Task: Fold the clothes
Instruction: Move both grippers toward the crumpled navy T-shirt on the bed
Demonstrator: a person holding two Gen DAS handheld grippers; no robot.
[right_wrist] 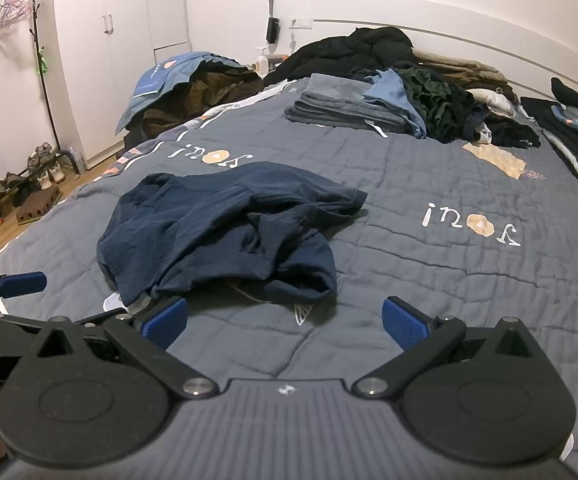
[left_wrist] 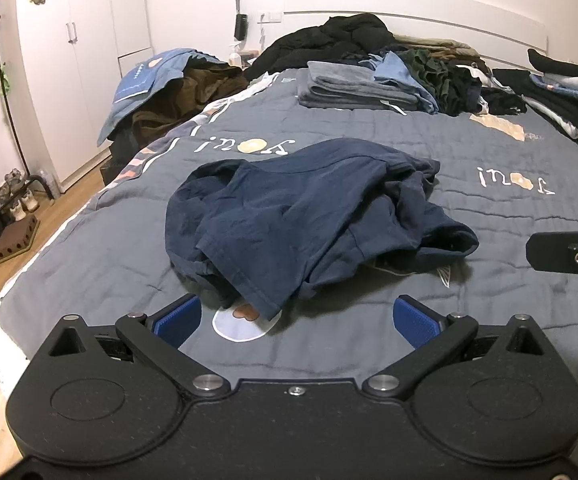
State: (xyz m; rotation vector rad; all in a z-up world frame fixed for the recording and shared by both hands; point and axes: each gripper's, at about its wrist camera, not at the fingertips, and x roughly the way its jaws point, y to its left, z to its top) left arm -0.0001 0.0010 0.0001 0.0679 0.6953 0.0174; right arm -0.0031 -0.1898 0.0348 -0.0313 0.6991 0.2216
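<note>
Shirt (left_wrist: 309, 220) lies crumpled on quilt (left_wrist: 489, 240), near both grippers for reach; left gripper (left_wrist: 296, 316) and right gripper (right_wrist: 285, 318) hover, jaws spread, empty.

- crumpled shirt (left_wrist: 305, 220) lies mid-bed on the quilt (left_wrist: 489, 240) — just ahead of both grippers
- folded stack (left_wrist: 349, 88) behind it, loose clothes pile (left_wrist: 441, 76) to its right
- wardrobe (left_wrist: 81, 60) and shoe rack (left_wrist: 13, 204) off the bed's left

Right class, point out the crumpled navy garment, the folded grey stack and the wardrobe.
Navy garment (left_wrist: 309, 216), left wrist view, middle of the crumpled cloth.
Folded grey stack (right_wrist: 341, 106), right wrist view, top layer.
Wardrobe (left_wrist: 81, 80), left wrist view, door panel.
</note>
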